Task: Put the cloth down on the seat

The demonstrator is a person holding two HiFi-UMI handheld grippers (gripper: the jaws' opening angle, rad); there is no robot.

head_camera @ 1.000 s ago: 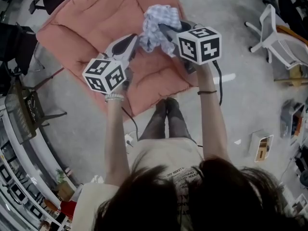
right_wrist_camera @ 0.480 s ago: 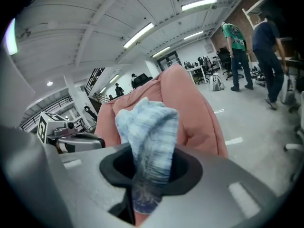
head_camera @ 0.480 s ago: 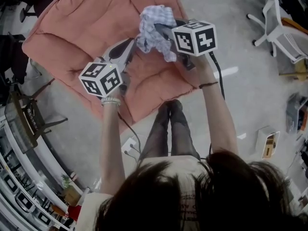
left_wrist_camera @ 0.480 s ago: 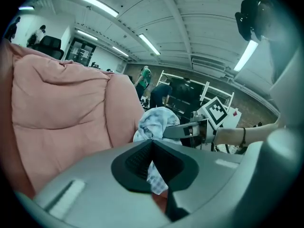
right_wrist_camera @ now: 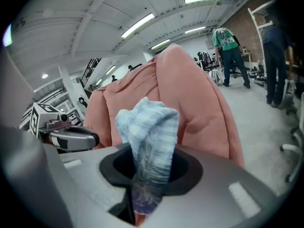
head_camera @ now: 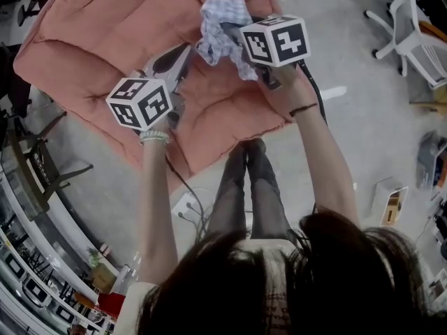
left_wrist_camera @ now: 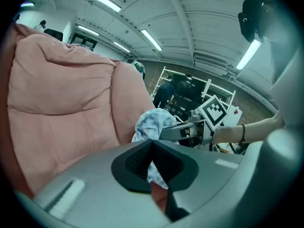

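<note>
A crumpled blue-and-white checked cloth hangs bunched just above the pink cushioned seat. My right gripper is shut on it. In the right gripper view the cloth rises in a wad from between the jaws of the right gripper, with the seat's back behind. My left gripper hovers over the seat to the left of the cloth, a short way from it, shut with nothing held. In the left gripper view its tips meet, with the cloth and the seat beyond.
A white office chair stands on the grey floor at the right. A power strip with cables lies by the person's feet. Shelving runs along the left, and a small open box sits at the right. People stand far off.
Both grippers have sunk toward the seat, the right one still holding the cloth. The seat now fills more of the head view.
</note>
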